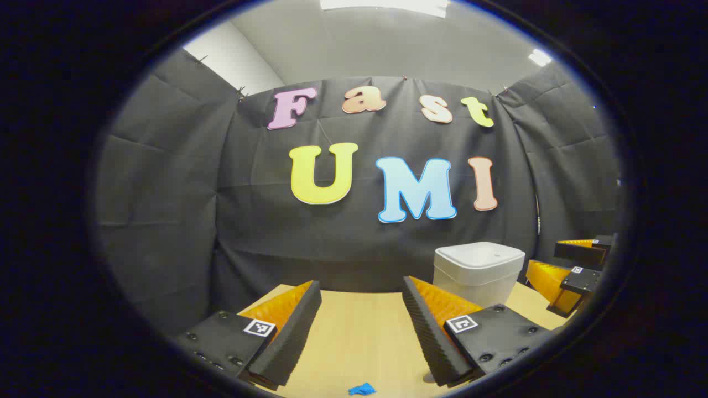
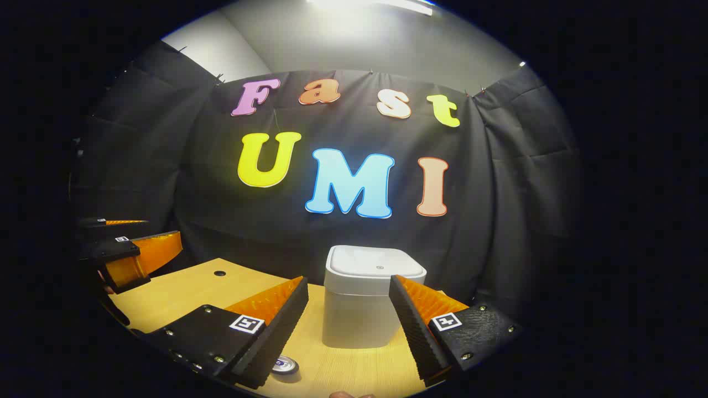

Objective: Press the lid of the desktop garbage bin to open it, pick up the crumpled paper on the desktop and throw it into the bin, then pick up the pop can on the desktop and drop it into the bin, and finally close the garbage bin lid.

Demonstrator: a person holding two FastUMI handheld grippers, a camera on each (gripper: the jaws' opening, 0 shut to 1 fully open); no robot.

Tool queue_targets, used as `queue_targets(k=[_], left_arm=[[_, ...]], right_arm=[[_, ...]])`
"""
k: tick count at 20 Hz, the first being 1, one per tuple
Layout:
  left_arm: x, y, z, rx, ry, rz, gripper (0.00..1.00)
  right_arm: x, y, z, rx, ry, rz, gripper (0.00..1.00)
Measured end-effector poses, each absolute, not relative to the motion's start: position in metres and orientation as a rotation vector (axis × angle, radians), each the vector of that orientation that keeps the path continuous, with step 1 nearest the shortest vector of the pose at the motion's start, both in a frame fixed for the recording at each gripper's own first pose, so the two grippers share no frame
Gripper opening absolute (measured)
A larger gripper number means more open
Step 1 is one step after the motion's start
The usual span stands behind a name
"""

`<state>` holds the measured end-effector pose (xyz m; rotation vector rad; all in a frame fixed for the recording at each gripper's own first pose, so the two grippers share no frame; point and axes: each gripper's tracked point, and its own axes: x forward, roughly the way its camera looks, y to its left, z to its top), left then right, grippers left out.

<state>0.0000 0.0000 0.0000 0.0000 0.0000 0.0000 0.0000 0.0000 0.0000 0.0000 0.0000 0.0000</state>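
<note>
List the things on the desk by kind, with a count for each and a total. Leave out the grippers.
Garbage bin, white, lid down: 1
Pop can, just its top showing by the right gripper's finger: 1
Blue crumpled paper: 1
Total: 3

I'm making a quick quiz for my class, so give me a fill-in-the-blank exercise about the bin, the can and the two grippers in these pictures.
1. The lid of the white garbage bin is ____.
2. Both the left gripper and the right gripper have their jaws ____.
3. The pop can stands on the ____, near the right gripper's fingers.
4. The small crumpled piece below the left gripper is ____ in colour.

Missing words: closed; open; table; blue
</note>
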Motion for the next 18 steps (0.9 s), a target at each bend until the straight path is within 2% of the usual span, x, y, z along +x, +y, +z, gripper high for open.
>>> queue_targets(k=[6,7,8,15,17,18], left_arm=[[0.012,-0.004,0.0,0.02,-0.008,-0.022,1.0],[0.014,-0.004,-0.001,0.022,-0.005,-0.024,0.96],[0.016,-0.005,-0.002,0.022,-0.003,-0.026,1.0],[0.02,-0.008,-0.011,0.014,0.021,-0.029,1.0],[0.022,-0.008,-0.012,0.017,0.021,-0.023,1.0],[0.021,-0.006,-0.013,0.017,0.022,-0.021,0.96]], right_arm=[[0.009,-0.001,-0.001,-0.016,0.012,-0.02,0.94],[0.01,-0.002,-0.001,-0.021,0.013,-0.025,0.94],[0.011,-0.001,-0.002,-0.025,0.017,-0.025,0.94],[0.014,-0.003,-0.011,-0.011,0.049,-0.029,0.94],[0.017,-0.005,-0.012,-0.012,0.052,-0.029,0.91],[0.019,-0.005,-0.012,-0.012,0.053,-0.028,0.9]])
